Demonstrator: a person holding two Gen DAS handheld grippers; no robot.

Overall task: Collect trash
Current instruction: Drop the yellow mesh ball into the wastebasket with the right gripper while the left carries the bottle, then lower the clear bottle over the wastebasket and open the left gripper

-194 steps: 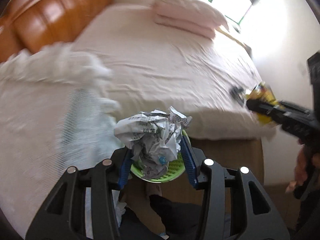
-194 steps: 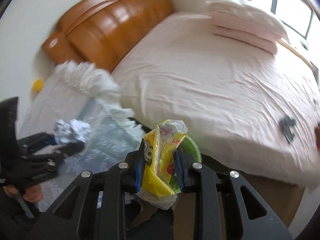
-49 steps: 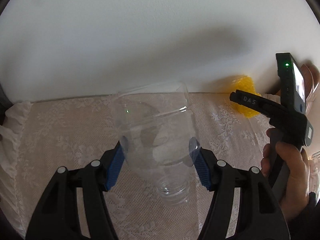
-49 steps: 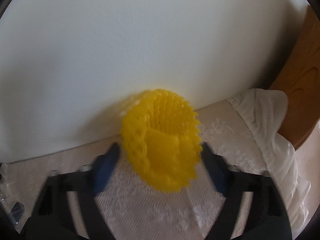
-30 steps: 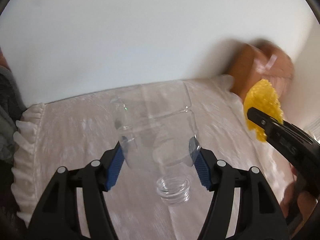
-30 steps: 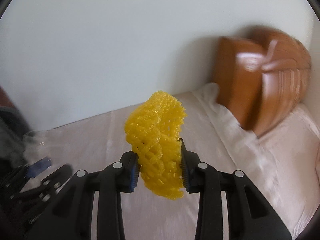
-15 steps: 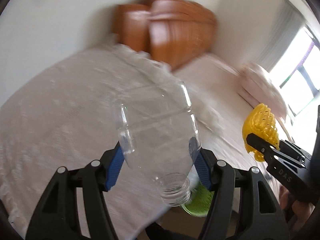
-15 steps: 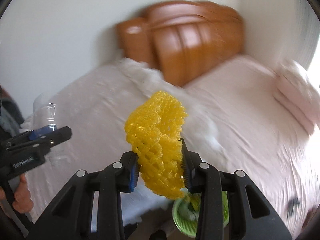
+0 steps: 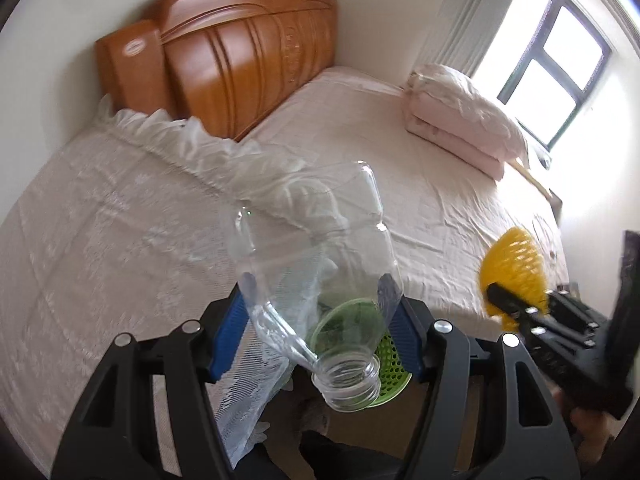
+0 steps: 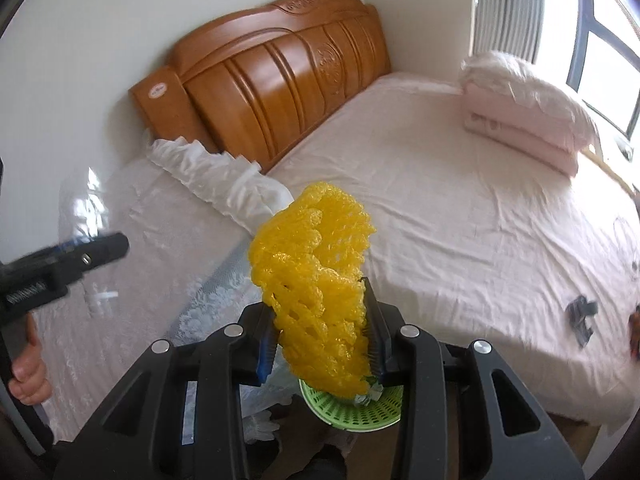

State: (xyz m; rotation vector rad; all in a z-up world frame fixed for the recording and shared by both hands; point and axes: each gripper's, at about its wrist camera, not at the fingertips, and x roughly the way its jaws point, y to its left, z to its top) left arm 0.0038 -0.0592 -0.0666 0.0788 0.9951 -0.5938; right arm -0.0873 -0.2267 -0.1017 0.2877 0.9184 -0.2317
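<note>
The left tool pinches a clear plastic bottle across its body, blue pads pressed on either side, the open neck pointing down toward six o'clock in the left wrist view. Straight below the neck, seen partly through the plastic, sits a green perforated basket on the floor at the foot of the bed.

The right tool grips a yellow foam fruit net, which stands up out of the jaws and bulges toward twelve o'clock. Its lower end hangs just above the green basket, where a bit of crumpled paper shows at the rim. In the left wrist view that same net appears at three o'clock, ahead of the black right tool.

From the right wrist view the left tool reaches in at nine o'clock, a hand wrapped round its handle at eight o'clock.

Behind it all lies a bed with a pink sheet, an orange wooden headboard at twelve o'clock, and folded pink bedding at two o'clock by the window. A white lace cover spreads over the near side at nine o'clock. A small dark object rests on the sheet at three o'clock; what it is I cannot tell.
</note>
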